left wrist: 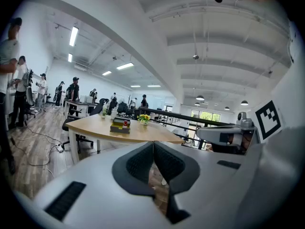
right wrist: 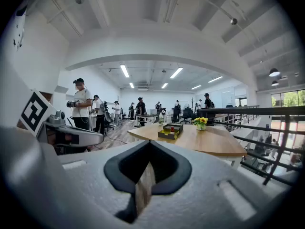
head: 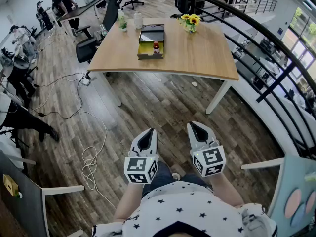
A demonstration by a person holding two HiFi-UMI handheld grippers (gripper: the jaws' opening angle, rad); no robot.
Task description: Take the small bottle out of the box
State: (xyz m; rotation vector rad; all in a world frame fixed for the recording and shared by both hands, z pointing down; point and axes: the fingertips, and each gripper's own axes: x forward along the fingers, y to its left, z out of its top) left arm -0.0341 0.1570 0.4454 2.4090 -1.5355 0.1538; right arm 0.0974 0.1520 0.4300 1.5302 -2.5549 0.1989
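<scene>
A small bottle [head: 156,46] with a red cap stands in an open dark box [head: 151,42] with a yellow lining, on a wooden table [head: 197,53] well ahead of me. The box [left wrist: 120,125] and bottle [right wrist: 172,129] show small and distant in both gripper views. My left gripper [head: 146,134] and right gripper [head: 195,127] hang side by side over the wooden floor, near my body and far from the table. Both are shut with nothing between their jaws.
A vase of yellow flowers [head: 190,22], a glass jar [head: 138,20] and a small plant [head: 122,21] stand on the table. Office chairs [head: 89,46] sit at its left. Cables [head: 89,162] trail on the floor. A black railing [head: 256,43] runs along the right. Several people stand at the back left.
</scene>
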